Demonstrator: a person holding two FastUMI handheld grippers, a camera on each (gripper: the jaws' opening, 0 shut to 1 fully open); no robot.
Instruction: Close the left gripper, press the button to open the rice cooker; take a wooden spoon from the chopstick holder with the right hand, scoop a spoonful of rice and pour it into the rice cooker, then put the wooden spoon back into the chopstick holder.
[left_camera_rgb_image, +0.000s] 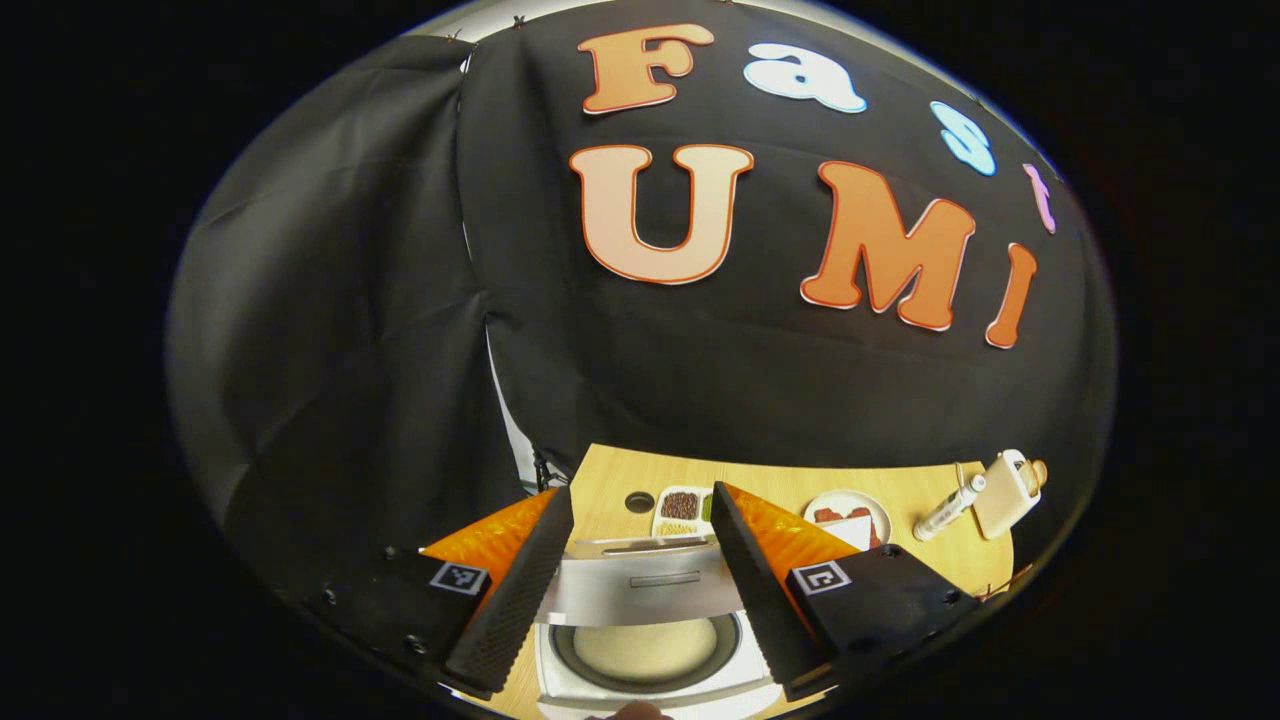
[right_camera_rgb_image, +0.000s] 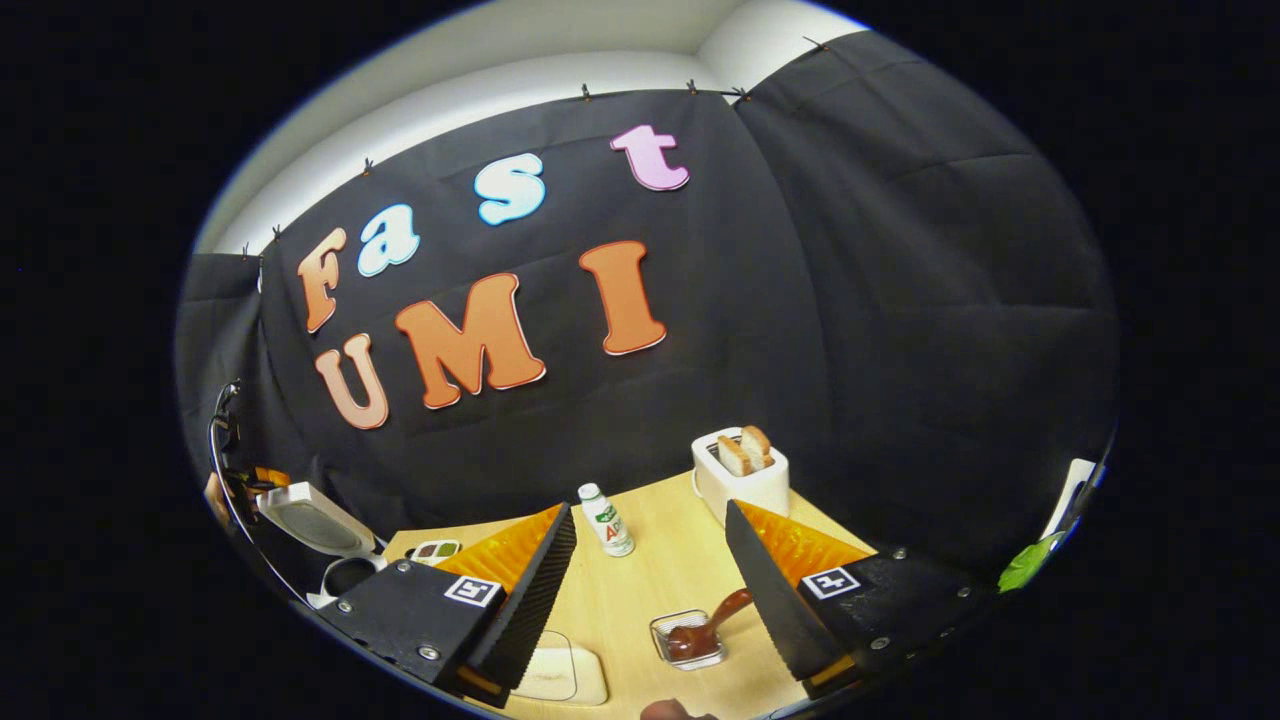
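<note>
Wooden spoon (right_camera_rgb_image: 722, 610) leans in the chopstick holder (right_camera_rgb_image: 685, 640), well apart from the open rice cooker (left_camera_rgb_image: 645, 590) under my wide-fingered left gripper (left_camera_rgb_image: 641, 490); I'd lower my right gripper (right_camera_rgb_image: 650, 508), its fingers wide and empty, astride the handle before pinching.

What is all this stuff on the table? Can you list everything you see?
Rice cooker: one, white and silver, lid up, right below the left tool.
Divided dish: one, white, holding brown and green foods, behind the cooker.
Plate: one, white, red food on it, right of the dish.
Bottle: one, white with a green label, upright mid-table.
Toaster: one, white, two bread slices sticking up, at the table's back.
Wooden spoon: one, dark brown, standing in a clear holder near the right tool.
Table: one, light wood.
Left tool: one, open above the cooker.
Right tool: one, open.
</note>
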